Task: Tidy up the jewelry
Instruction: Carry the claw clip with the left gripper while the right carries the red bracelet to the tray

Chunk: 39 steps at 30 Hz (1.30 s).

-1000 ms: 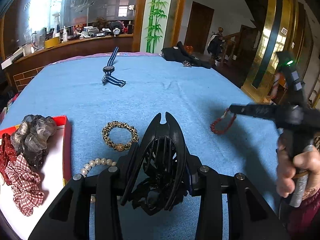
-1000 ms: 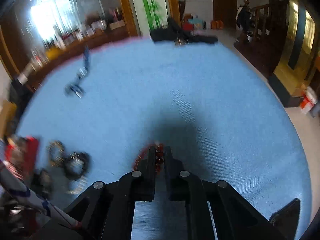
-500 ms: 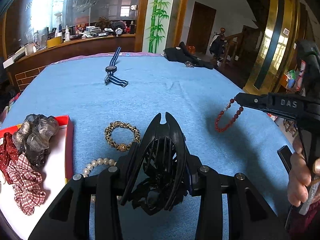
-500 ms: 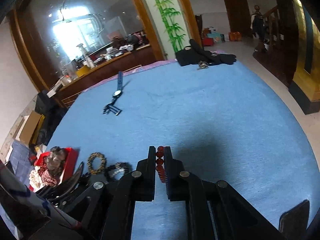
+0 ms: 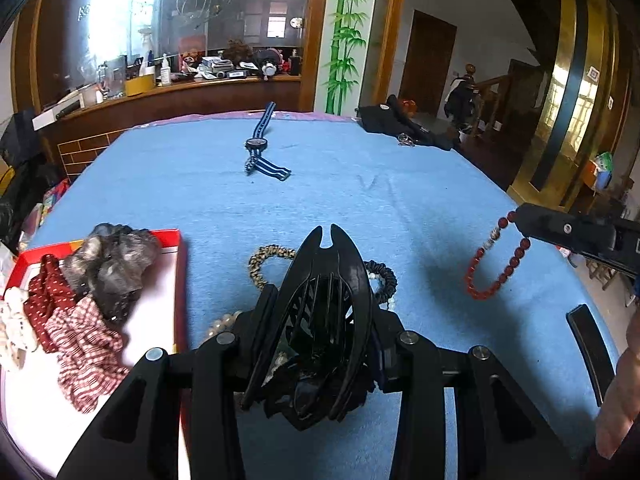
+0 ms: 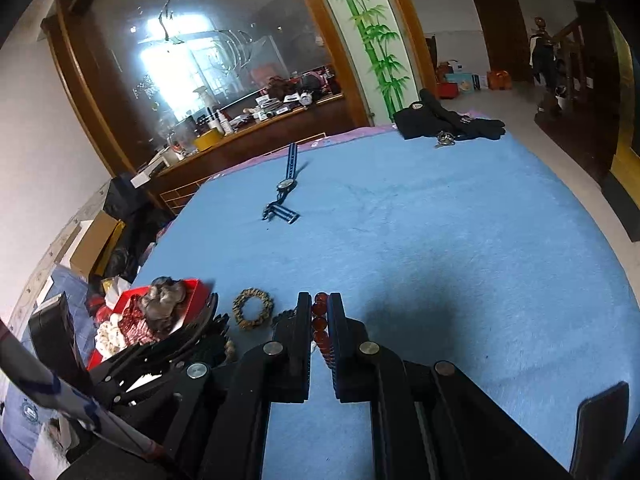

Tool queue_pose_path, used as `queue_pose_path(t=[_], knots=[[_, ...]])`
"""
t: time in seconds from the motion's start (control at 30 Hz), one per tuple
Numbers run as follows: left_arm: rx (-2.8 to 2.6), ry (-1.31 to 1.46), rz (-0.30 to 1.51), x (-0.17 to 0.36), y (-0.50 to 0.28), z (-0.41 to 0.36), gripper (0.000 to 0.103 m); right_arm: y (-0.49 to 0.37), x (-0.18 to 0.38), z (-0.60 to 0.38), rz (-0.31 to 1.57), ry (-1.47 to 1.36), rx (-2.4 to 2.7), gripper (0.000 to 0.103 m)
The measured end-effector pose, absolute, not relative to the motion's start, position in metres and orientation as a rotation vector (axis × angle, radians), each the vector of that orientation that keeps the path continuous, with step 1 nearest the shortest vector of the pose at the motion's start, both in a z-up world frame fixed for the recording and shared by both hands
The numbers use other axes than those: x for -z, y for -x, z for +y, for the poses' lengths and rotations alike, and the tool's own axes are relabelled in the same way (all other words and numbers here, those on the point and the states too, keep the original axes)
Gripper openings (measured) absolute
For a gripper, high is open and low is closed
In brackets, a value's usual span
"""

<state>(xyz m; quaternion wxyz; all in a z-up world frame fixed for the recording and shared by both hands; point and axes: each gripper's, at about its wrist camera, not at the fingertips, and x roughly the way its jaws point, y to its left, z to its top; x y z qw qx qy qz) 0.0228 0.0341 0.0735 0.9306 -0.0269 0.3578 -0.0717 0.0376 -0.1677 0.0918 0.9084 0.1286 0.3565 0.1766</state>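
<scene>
Two grippers: both loaded, over a blue cloth [image 5: 420,208].
Left gripper [image 5: 320,308]: clamped on a black hair claw [image 5: 324,320], tips pointing up and away.
Right gripper [image 6: 319,312]: pinched tight on a red bead bracelet [image 5: 494,272], loop dangling clear of the cloth.
Beside left gripper: red tray [image 5: 178,272] with scrunchies [image 5: 108,264] heaped inside.
Just behind claw: brown beaded bracelet [image 6: 253,307], dark bracelet [image 5: 384,276], pearls [image 5: 218,326] partly hidden.
Mid cloth: striped watch [image 5: 258,146], flat, well apart.
Far edge: black clothing [image 6: 444,118] with keys [image 6: 444,138].
</scene>
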Motion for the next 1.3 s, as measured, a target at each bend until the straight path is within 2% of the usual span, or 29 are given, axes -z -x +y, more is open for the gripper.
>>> queue_pose_path(t=[0.67,1.03,1.3], knots=[[0.064,0.091,0.685,-0.092,0.031,0.091,0.039,0.008,-0.111,-0.105,0.726,-0.192,-0.481,0.008],[-0.073,0.155,0.677,-0.093,0.063,0.180,0.039,0.019,-0.118,-0.029,0.754,-0.113,-0.609,0.008],[-0.194,0.230,0.743,-0.069,0.069,0.253,0.039,0.020,-0.110,0.026,0.800,-0.065,-0.696,0.008]])
